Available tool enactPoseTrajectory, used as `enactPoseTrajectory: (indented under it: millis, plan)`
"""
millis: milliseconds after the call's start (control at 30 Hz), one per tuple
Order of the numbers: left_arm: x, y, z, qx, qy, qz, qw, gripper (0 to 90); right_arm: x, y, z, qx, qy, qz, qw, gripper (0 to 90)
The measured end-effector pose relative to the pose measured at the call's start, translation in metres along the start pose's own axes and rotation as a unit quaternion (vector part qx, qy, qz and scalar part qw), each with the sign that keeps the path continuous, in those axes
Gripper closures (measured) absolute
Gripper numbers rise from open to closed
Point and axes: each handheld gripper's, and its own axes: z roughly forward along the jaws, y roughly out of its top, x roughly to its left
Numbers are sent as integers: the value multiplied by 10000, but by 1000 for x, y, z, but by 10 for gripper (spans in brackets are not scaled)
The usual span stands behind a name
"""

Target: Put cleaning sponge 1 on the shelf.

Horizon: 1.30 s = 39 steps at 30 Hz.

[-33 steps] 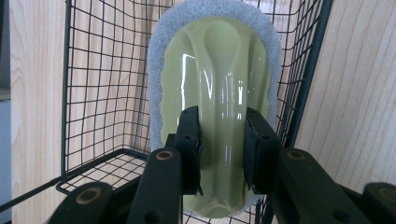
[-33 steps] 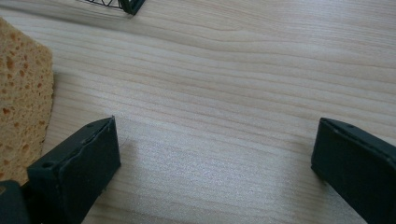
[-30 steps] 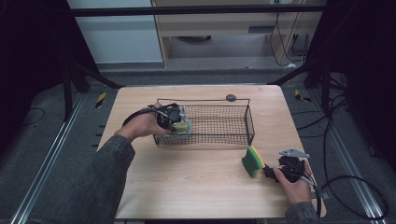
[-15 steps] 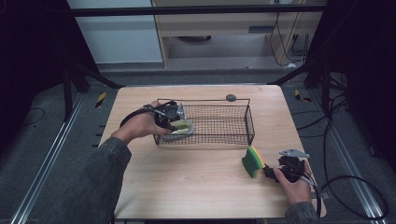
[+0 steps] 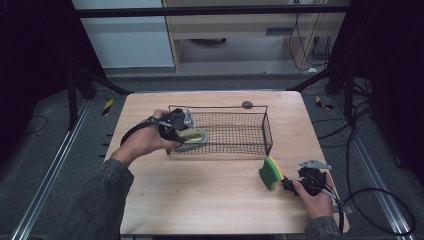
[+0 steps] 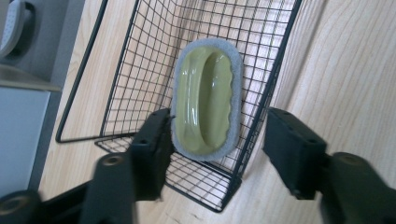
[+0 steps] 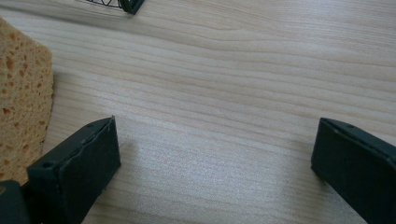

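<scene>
A pale green scrubber [image 5: 192,136] with a grey sponge pad lies in the left end of a black wire basket [image 5: 267,132]. My left gripper [image 5: 181,134] stands open at that end. In the left gripper view the scrubber [image 6: 205,93] lies between the spread jaws; one jaw touches its edge inside the basket [image 6: 130,60], the other is outside the wire wall. At the table's front right a yellow and green sponge [image 5: 270,172] stands on edge. My right gripper [image 5: 286,184] is open just right of it. In the right gripper view the sponge [image 7: 21,93] is beside one jaw, not between them.
The wooden table [image 5: 200,200] has bare room in front of the basket. A small dark round object [image 5: 247,104] lies behind the basket's far rim. Cables trail off the table's right side.
The left gripper has drawn back a little to the left and the scrubber has settled lower in the basket's end. The right hand and the sponge have not moved.
</scene>
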Motion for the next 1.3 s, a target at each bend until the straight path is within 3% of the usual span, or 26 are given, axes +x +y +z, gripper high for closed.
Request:
enactPoseTrajectory:
  millis: [233,467,633,833,1167,1300]
  plan:
    - [-13,-8,-3,-15,144,-344,9993,190,0,0,0,4,15,26,10000,13]
    - [-24,-17,-2,-43,204,-653,9977,116,0,0,0,1,9,10,10000,13]
    - [-34,-27,-3,-94,283,-1002,9945,91,0,0,0,-5,10,15,10000,13]
    - [-50,-43,-4,-99,329,-1162,9926,74,1,0,0,-12,-35,14,10000,13]
    - [-71,-79,-8,-299,397,-1685,9844,53,3,-2,-2,-4,-65,88,9999,15]
    - [-76,-98,-8,-457,382,-2050,9770,54,2,-3,-5,18,-41,114,9999,47]
